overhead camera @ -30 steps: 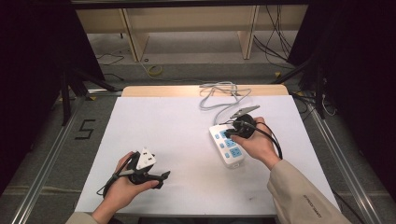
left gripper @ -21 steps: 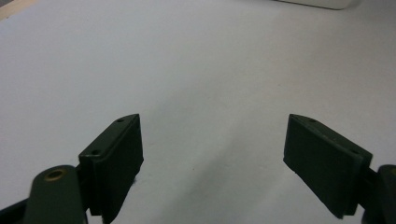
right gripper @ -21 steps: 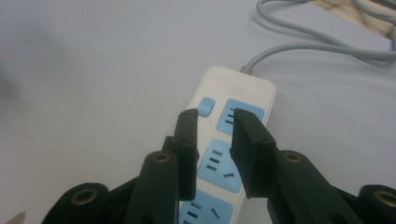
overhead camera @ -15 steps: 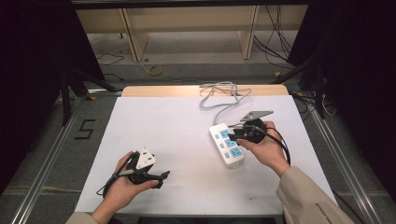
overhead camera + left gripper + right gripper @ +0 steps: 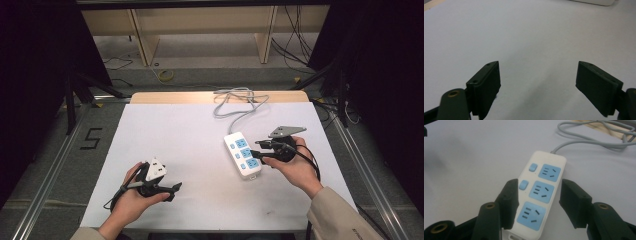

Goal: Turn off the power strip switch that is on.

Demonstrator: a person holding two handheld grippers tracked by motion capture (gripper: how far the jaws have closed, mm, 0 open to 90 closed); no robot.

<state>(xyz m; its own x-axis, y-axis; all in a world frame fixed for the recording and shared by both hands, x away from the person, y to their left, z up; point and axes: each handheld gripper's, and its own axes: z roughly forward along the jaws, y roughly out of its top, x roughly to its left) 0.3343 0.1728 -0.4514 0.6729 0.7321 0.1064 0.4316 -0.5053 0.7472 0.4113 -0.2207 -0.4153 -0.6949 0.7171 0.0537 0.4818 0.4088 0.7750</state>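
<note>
While the right tool (image 5: 537,203) straddles the strip (image 5: 541,192) spread, I'd square it before pinching; the left tool (image 5: 537,86), well away, gapes empty.

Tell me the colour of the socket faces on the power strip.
Light blue, set in the white power strip; clearest in the right gripper view.

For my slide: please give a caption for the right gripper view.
Open right gripper straddling a white power strip on the table.

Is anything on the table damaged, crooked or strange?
Nothing stands out. The white power strip with blue sockets lies flat and intact on the white table, between the open right gripper; its grey cable trails loosely off the far edge.
</note>
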